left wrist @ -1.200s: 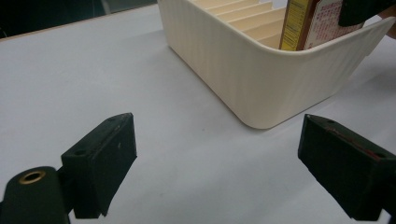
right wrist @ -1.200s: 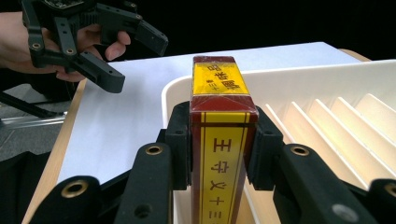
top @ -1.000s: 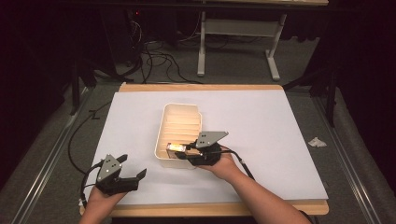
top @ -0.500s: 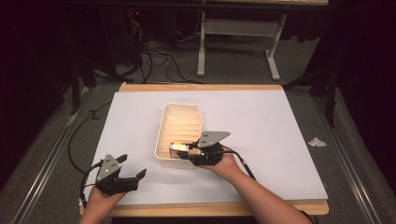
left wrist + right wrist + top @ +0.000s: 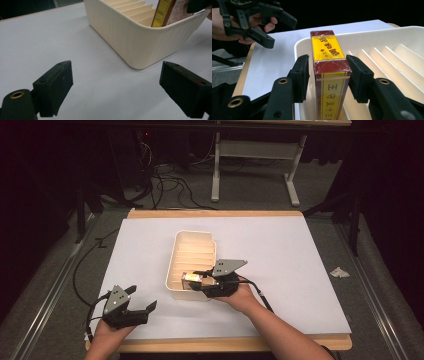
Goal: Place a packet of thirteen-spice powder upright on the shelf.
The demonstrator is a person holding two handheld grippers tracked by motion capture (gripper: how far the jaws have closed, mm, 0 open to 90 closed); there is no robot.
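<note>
Right claw (image 5: pixel 327 75): jaws flank red-yellow box (image 5: pixel 329 75), small gaps both sides, no clear contact. Box upright at near end of cream slotted tray (image 5: pixel 387 37), over rim. Left claw (image 5: pixel 265 25) upper left, jaws spread, hand (image 5: pixel 259 20) behind. White tabletop (image 5: pixel 274 62) under tray.

Looks like a lab or recording studio rather than a home. Dim all round, with black surroundings and light falling on one wooden table (image 5: pixel 215 213) covered by a white sheet (image 5: pixel 280 260). Grey carpet floor (image 5: pixel 45 285) beneath, loose black cables (image 5: pixel 165 175) trailing across it toward dark equipment at the back. Beyond, the metal legs of a second desk (image 5: pixel 216 165). A crumpled scrap of paper (image 5: pixel 340 272) lying on the floor to the right.
</note>
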